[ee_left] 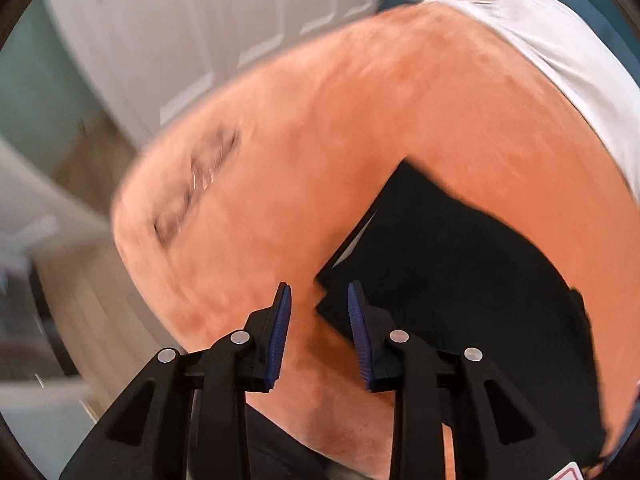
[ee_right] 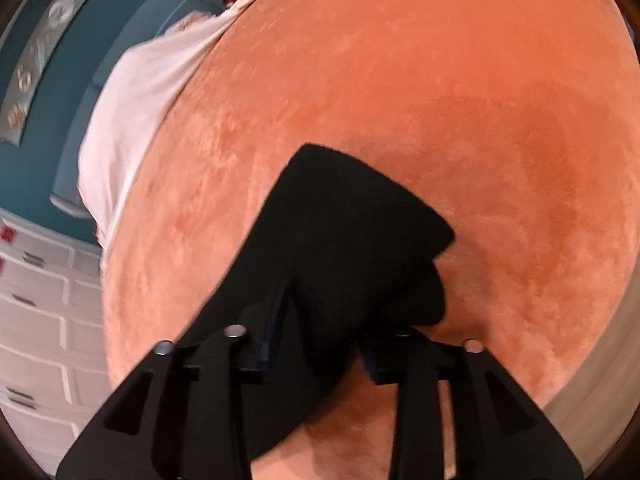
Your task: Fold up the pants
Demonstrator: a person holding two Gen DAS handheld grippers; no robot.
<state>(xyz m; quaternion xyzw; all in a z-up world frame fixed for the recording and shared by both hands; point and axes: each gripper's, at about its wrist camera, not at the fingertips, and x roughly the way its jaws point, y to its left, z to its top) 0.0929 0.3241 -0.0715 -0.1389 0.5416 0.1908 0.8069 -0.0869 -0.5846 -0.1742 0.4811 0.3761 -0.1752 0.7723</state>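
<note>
The black pants (ee_left: 460, 280) lie folded on an orange plush blanket (ee_left: 360, 100). In the left wrist view my left gripper (ee_left: 318, 286) hovers over the blanket beside a corner of the pants. Its blue pads (ee_left: 280, 332) stand apart with nothing between them. In the right wrist view the pants (ee_right: 340, 220) stretch away from my right gripper (ee_right: 324, 316). Black cloth fills the gap between its spread fingers and hides the right fingertip. I see no pinch on the cloth. The orange blanket (ee_right: 440, 80) surrounds the pants on all sides.
A white sheet (ee_left: 560, 60) covers the bed's far end, also seen as the white sheet (ee_right: 140, 100). White panelled doors (ee_left: 200, 20) and wooden floor (ee_left: 80, 280) lie beyond the bed's edge. White drawers (ee_right: 36, 320) stand against a teal wall (ee_right: 48, 160).
</note>
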